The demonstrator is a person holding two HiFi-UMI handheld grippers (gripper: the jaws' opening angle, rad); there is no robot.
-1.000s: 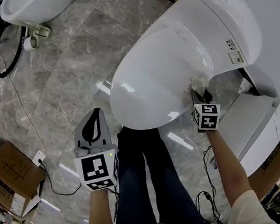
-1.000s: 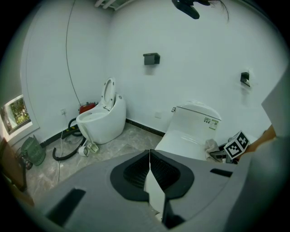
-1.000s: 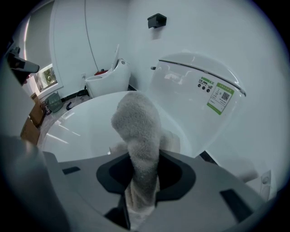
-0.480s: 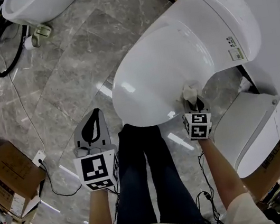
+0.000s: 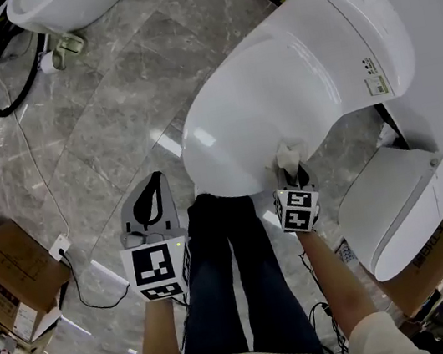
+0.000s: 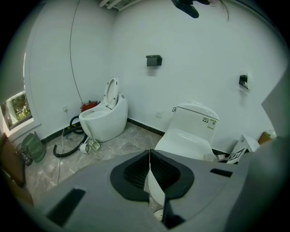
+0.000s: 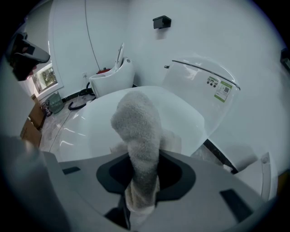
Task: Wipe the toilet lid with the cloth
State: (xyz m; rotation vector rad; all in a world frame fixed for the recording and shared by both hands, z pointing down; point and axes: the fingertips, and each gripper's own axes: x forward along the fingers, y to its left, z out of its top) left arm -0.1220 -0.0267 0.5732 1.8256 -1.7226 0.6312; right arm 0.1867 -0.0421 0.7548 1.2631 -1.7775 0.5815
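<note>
A white toilet with its lid (image 5: 267, 96) down fills the upper right of the head view. My right gripper (image 5: 293, 174) is shut on a pale terry cloth (image 5: 288, 154), which rests on the lid's front right edge. In the right gripper view the cloth (image 7: 138, 136) bulges up between the jaws over the glossy lid (image 7: 90, 124). My left gripper (image 5: 150, 214) hangs over the floor to the left of the toilet, jaws closed together on nothing; in its own view the toilet (image 6: 190, 131) stands ahead, beyond the left gripper (image 6: 150, 170).
A second white toilet (image 5: 60, 5) with a black hose (image 5: 3, 92) stands at the far left. Cardboard boxes (image 5: 4, 269) lie at the left edge. A white bin (image 5: 396, 205) and another box (image 5: 438, 252) sit right of the toilet. Cables (image 5: 48, 202) run across the marble floor.
My right gripper has slid the cloth leftward and toward me along the lid's front edge. The left gripper has stayed in place.
</note>
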